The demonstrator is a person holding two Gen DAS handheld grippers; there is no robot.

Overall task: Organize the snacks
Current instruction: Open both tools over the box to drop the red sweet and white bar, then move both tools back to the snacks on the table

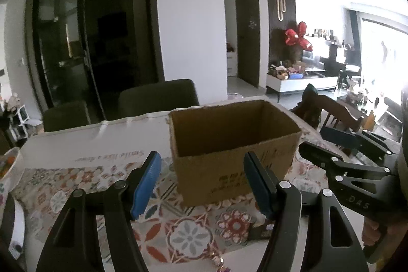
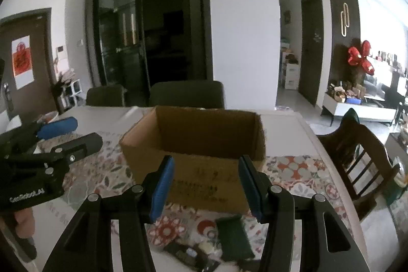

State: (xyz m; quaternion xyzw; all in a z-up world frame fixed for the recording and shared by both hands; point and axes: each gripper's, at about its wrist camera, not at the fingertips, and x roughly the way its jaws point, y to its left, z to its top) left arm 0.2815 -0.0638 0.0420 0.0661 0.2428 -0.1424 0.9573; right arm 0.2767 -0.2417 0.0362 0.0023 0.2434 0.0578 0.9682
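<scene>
An open brown cardboard box (image 1: pixel 234 144) (image 2: pixel 193 144) stands on the patterned tablecloth, and what I see of its inside is bare. My left gripper (image 1: pixel 201 185) is open in front of the box with nothing between its blue pads. It also shows at the left of the right wrist view (image 2: pixel 74 135). My right gripper (image 2: pixel 206 189) is open too, just short of the box's near wall, and holds nothing. The left wrist view catches it at the right (image 1: pixel 323 142). Below it lie a green snack packet (image 2: pixel 234 236) and a dark packet (image 2: pixel 188 254) (image 1: pixel 260 231).
Two dark padded chairs (image 2: pixel 186 93) stand behind the table's far edge. A wooden chair (image 2: pixel 357 149) is at the right side. A bowl (image 1: pixel 10 167) sits near the table's left edge. A hand (image 2: pixel 24 223) grips the left tool's handle.
</scene>
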